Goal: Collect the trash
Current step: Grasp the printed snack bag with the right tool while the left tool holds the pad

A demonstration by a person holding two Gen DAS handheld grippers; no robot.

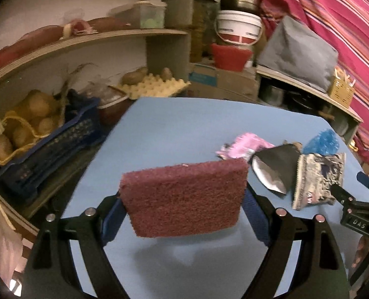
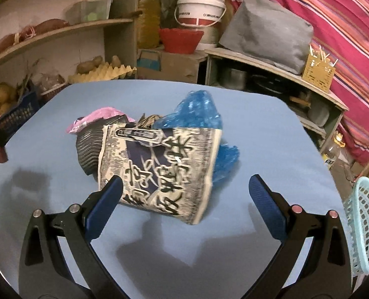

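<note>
Right now your left gripper (image 1: pixel 183 205) pinches a maroon scouring pad (image 1: pixel 184 199) by its two short ends, holding it clear of the blue tabletop (image 1: pixel 174 129), its shadow falling on the surface below. The pad's long axis runs straight across the claw, from one blue finger to the other.

Your right gripper (image 2: pixel 185 199) is spread wide and holds nothing. Directly ahead of it, partly between the fingertips, lies the printed snack bag (image 2: pixel 159 169), cream with dark lettering. Its long axis runs away from you and slightly leftward, so the bag's near end points into the open claw; the left finger already overlaps the bag's near left edge in the picture, though you cannot tell whether it touches. Behind the bag sit a blue plastic wrapper (image 2: pixel 197 114), a dark ridged item (image 2: pixel 87 149) and a pink wrapper (image 2: pixel 94 117), all bunched together near the table's middle.

Seen from the left wrist camera, that same pile lies off to the right, well apart from the pad, so your right hand is plainly the nearer one for the bag. A pale turquoise basket (image 2: pixel 366 229) stands at the table's right edge, just beside your right gripper, probably where the trash belongs.
</note>
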